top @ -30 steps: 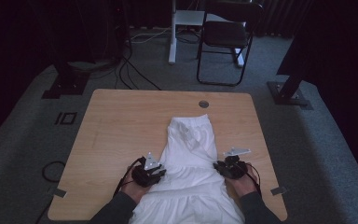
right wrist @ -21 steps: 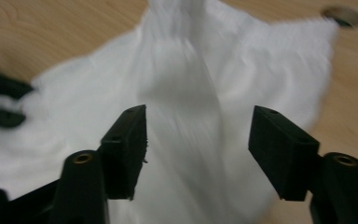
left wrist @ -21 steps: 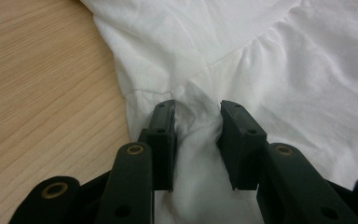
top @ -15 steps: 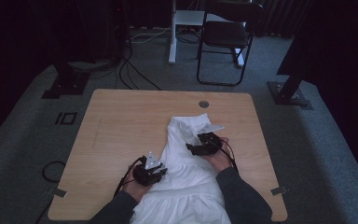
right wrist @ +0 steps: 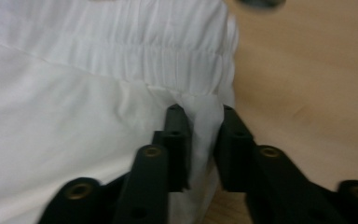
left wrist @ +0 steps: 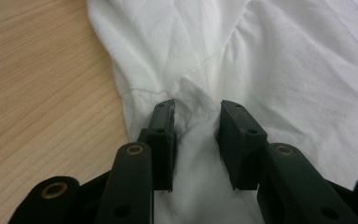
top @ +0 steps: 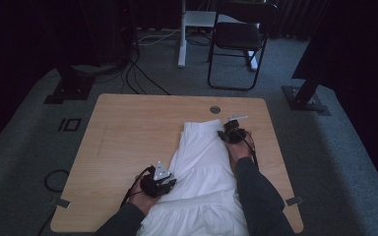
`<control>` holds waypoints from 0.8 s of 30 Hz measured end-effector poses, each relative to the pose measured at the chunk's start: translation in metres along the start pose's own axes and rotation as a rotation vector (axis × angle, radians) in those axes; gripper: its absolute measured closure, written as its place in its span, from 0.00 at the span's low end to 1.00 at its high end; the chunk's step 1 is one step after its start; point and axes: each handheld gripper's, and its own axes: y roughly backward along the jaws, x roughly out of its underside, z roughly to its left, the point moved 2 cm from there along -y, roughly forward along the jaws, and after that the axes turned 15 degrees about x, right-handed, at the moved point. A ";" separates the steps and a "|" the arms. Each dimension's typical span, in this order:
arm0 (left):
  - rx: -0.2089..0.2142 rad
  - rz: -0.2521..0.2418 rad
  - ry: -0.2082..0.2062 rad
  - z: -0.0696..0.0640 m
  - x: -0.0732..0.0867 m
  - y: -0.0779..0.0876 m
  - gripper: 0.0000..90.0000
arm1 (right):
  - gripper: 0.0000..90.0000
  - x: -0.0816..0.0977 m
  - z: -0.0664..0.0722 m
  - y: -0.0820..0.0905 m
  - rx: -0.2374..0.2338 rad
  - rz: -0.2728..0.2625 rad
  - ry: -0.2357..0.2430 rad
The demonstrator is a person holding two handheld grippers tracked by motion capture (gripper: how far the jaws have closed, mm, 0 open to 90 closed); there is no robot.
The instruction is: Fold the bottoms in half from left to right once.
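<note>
A white garment with a gathered elastic waistband lies lengthwise on the wooden table, its hem hanging over the near edge. My left gripper sits at the garment's left edge, near the front. In the left gripper view it is shut on a bunched pinch of the white cloth. My right gripper is at the far right corner of the garment. Its jaws have just been closing, and a fold of cloth just below the waistband is pinched between them.
A round cable grommet sits in the table beyond the waistband. Bare wood lies left of the garment. Past the table stand a dark chair, a white post and floor cables. Stand bases flank the far corners.
My right hand has travelled from the garment's near right side up along its edge to the waistband corner and closed on a fold there. The left hand has kept still.
</note>
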 end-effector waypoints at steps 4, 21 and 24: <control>0.028 0.021 -0.004 -0.003 0.001 0.003 0.73 | 0.73 0.009 0.000 -0.005 -0.013 -0.002 -0.033; -0.129 0.046 0.076 0.089 -0.105 -0.071 0.58 | 0.72 0.010 0.003 -0.003 0.003 -0.007 -0.008; -0.100 0.015 0.124 0.093 -0.095 -0.075 0.60 | 0.72 0.013 0.004 -0.002 0.006 -0.019 -0.016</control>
